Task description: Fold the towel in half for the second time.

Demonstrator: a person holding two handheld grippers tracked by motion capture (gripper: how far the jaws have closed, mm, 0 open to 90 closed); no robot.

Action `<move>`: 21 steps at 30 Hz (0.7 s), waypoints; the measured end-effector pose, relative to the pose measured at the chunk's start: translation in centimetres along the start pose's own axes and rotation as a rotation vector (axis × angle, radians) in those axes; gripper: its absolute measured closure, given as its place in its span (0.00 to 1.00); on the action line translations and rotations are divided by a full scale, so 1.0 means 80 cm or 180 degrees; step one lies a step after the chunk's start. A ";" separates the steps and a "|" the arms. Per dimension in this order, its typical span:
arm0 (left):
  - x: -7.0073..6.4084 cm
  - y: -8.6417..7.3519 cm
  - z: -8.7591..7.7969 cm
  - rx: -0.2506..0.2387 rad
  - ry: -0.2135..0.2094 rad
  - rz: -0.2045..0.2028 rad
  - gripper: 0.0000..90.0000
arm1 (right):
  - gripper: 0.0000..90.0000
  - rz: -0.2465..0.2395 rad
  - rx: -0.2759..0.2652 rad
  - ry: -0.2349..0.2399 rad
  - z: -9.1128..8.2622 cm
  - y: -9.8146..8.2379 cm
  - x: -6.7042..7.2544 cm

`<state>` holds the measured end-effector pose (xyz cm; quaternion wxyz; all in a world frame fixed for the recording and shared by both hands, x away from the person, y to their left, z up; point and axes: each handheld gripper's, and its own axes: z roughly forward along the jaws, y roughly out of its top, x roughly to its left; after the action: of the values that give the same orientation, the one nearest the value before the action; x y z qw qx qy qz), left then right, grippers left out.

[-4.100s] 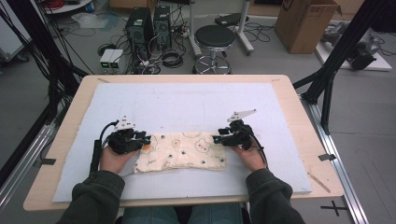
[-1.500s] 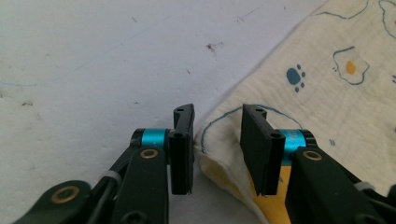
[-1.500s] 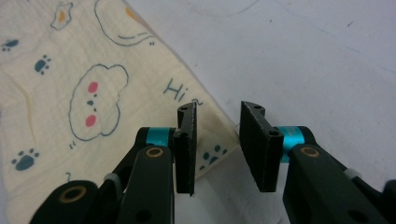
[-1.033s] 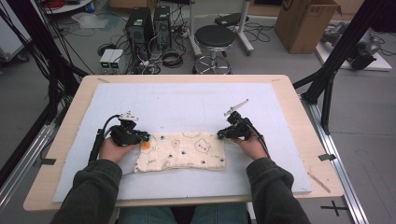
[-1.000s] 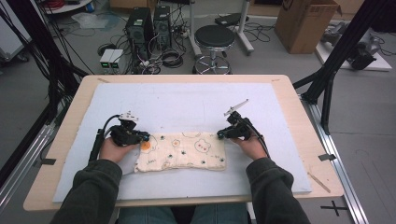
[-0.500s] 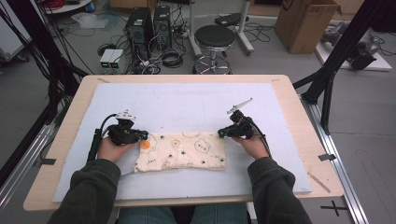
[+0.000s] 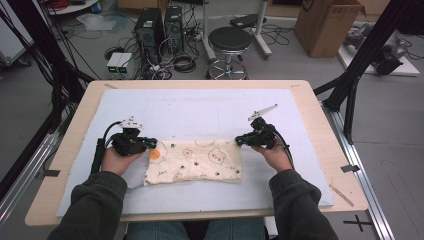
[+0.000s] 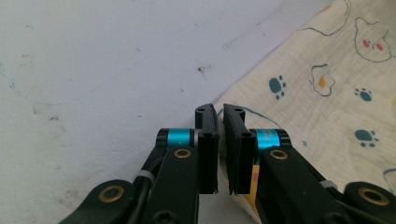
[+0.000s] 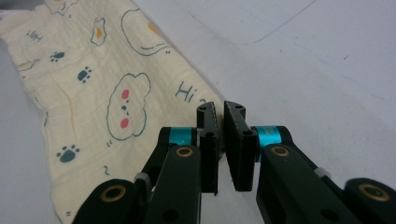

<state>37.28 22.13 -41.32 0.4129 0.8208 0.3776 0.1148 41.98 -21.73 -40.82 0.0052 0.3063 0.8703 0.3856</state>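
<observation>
A cream cloth (image 7: 195,160) printed with bears, eggs and paw prints lies folded on the white mat (image 7: 200,107), near the person. My left gripper (image 7: 149,145) is at the cloth's far left corner. In the left gripper view its jaws (image 8: 219,109) stand almost together with the corner of the cloth (image 8: 327,93) pinched between them. My right gripper (image 7: 239,141) is at the far right corner. In the right gripper view that gripper (image 9: 220,108) is likewise shut on the cloth's (image 9: 93,93) corner. Both hands rest low on the mat.
The mat covers most of a wooden table (image 7: 320,115). Behind the table on the floor are a black stool (image 7: 230,40), computer cases (image 7: 160,25) with cables, and a cardboard box (image 7: 327,25). Black frame posts (image 7: 360,70) stand at the right.
Since four seconds ago both grippers have shifted slightly toward the far side at the cloth's corners. Over the last second nothing visibly moved.
</observation>
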 end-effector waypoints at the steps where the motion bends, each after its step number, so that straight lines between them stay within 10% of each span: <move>1: -0.001 0.000 -0.001 -0.0023 -0.0007 0.0002 0.93 | 0.94 -0.0010 -0.0012 -0.0001 -0.001 0.000 0.000; 21: -0.025 -0.011 -0.020 -0.0118 -0.0026 0.0202 0.93 | 0.94 -0.0077 -0.0115 0.0055 -0.012 -0.016 0.018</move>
<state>34.61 22.00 -40.73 0.4257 0.8251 0.3475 0.1315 39.92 -22.21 -40.67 0.0078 0.2923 0.8668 0.4038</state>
